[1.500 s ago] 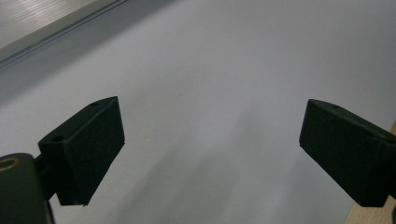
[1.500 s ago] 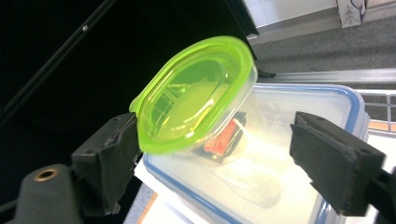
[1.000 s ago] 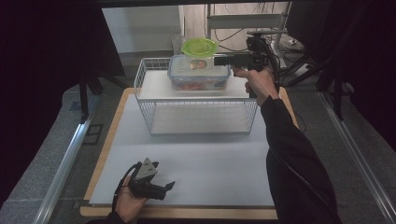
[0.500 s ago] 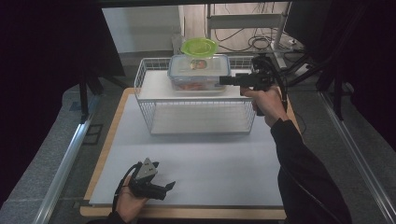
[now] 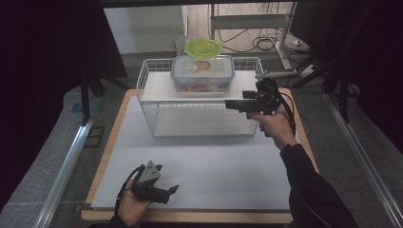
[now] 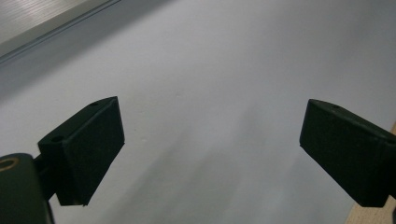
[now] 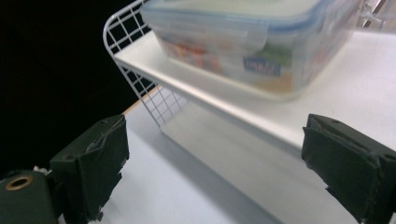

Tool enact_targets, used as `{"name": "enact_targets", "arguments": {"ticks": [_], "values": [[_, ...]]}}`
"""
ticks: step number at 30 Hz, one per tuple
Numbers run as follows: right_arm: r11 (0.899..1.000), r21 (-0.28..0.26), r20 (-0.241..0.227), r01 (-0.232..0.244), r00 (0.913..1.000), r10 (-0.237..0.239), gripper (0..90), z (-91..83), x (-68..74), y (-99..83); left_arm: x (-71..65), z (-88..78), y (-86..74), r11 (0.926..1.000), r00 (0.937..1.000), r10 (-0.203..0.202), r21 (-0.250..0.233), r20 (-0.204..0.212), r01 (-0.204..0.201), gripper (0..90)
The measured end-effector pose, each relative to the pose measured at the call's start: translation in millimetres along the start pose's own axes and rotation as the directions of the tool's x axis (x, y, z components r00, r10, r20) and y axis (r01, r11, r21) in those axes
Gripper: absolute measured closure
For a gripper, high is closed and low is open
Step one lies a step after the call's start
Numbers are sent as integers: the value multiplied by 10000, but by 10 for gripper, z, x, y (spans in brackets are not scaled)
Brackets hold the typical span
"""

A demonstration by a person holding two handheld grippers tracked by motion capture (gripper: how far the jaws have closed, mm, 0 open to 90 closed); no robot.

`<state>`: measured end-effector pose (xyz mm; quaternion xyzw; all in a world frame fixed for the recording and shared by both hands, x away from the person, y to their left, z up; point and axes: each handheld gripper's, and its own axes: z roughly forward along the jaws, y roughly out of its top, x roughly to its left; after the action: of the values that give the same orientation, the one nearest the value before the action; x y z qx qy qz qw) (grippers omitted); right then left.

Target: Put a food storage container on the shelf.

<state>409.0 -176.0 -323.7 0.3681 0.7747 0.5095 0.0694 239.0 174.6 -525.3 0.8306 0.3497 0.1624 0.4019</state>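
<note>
A clear lidded food container (image 5: 203, 73) stands on the top shelf of a white wire rack (image 5: 159, 90), with a green bowl-like lid (image 5: 202, 47) on it. My right gripper (image 5: 231, 104) hovers at the rack's right front, pointing left, below the container. In the right gripper view it (image 7: 215, 140) is open and holds nothing, with the container (image 7: 243, 37) above on the shelf (image 7: 364, 79). My left gripper (image 5: 167, 181) rests low near the table's front left. It (image 6: 210, 126) is open over the bare white mat (image 6: 201, 70).
The rack stands at the back of a white mat (image 5: 214, 175) on a wooden board (image 5: 107, 142). Metal rails (image 5: 66, 161) run along both sides of the table. Cables and a stand's legs (image 5: 266, 42) lie on the floor behind.
My right gripper has drawn back and down from beside the container on the top shelf to the rack's right front. The left gripper has stayed put.
</note>
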Motion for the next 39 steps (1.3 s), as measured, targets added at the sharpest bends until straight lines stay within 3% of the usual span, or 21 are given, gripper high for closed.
{"name": "enact_targets", "arguments": {"ticks": [9, 18, 31, 39], "values": [[9982, 146, 224, 584, 9980, -587, 56, -26, 50, -378, -9, 5, 0, 10000, 10000, -20, 2, 2, 20, 62], [9908, 689, 457, 1167, 9917, -1200, 16, -35, 114, -779, -8, 4, 0, 10000, 10000, -5, 25, 4, 5, 62], [9828, 1015, 828, 1545, 9831, -1632, 0, -100, 173, -1285, -5, 4, -4, 10000, 10000, -54, 24, 50, 54, 62], [9805, 1155, 1388, 1589, 9749, -1744, 0, -116, 185, -1707, -4, 7, -7, 10000, 9999, -77, 9, 81, 77, 61]]}}
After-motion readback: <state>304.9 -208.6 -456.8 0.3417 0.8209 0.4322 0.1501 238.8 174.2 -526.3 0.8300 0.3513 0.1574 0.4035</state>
